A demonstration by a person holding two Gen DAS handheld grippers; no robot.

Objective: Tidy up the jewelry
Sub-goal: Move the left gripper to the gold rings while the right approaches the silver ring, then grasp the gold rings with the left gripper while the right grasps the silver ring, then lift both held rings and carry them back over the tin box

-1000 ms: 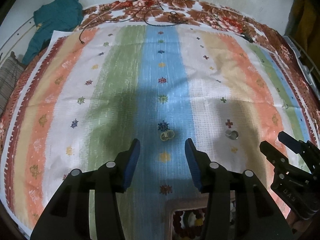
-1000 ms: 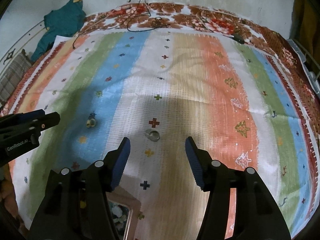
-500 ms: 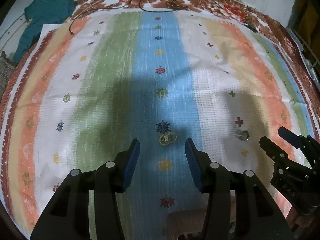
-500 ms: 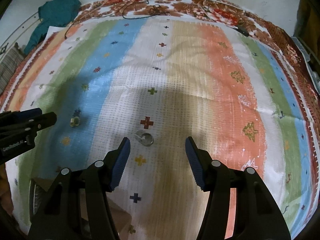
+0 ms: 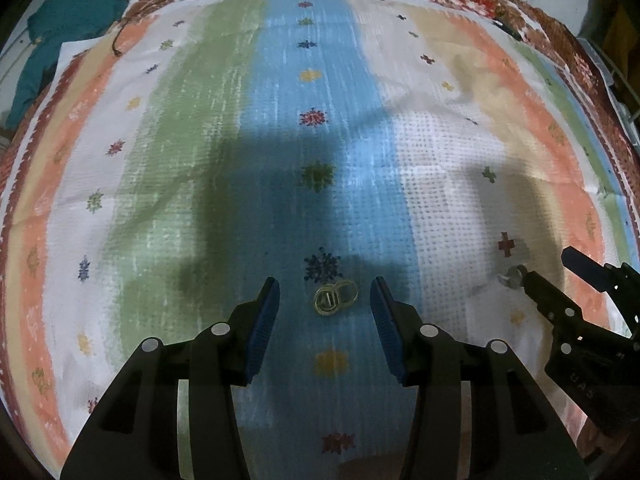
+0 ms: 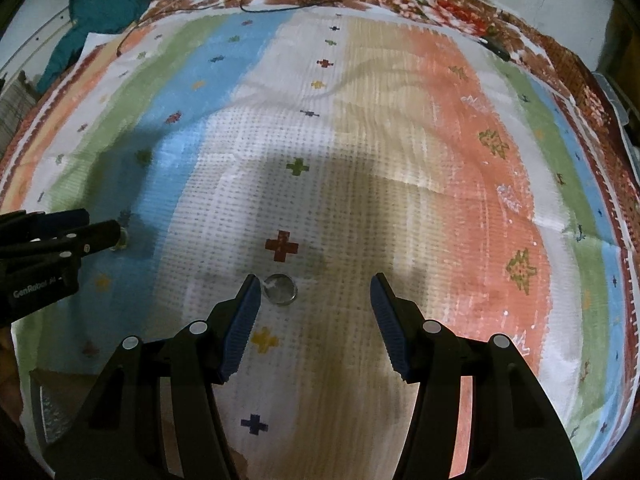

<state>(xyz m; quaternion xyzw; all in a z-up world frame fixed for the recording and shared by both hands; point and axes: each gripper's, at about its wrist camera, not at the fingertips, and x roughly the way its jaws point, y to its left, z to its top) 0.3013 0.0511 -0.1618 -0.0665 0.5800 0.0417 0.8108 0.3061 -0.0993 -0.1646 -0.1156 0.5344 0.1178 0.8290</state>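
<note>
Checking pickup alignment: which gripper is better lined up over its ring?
Left. The gold rings lie centred between the open left gripper fingers; the silver ring sits beside the right gripper's left finger, off-centre.

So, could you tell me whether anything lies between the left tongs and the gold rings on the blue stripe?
Nothing visible does. The gold rings lie bare on the striped cloth, in the gap ahead of the open left tongs, with only cloth around them.
</note>
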